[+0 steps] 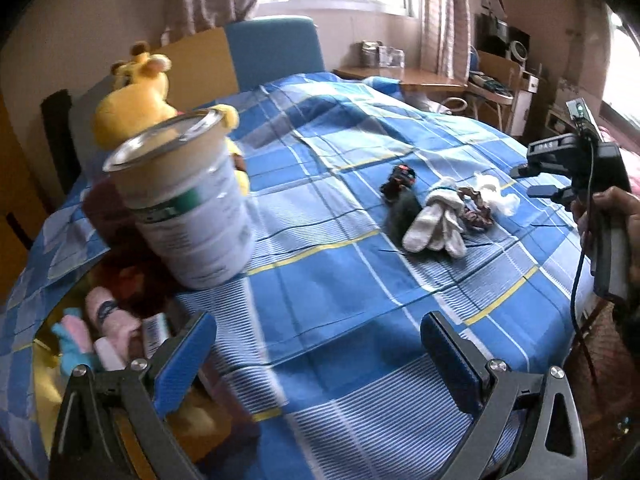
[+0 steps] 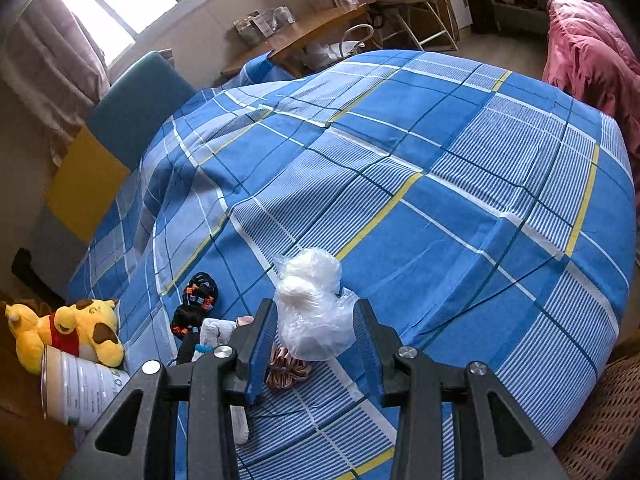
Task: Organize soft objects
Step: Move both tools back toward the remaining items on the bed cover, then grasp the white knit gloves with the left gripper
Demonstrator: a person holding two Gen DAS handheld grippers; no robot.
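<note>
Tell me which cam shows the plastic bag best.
Right wrist. The crumpled clear plastic bag lies close up between the open fingers of the right gripper on the bedsheet. The left wrist view shows it only as a small white lump beyond the socks.

A tin can point(image 1: 188, 204) stands on the blue plaid bedspread point(image 2: 440, 184); behind, perhaps a desk point(image 1: 404, 78).
</note>
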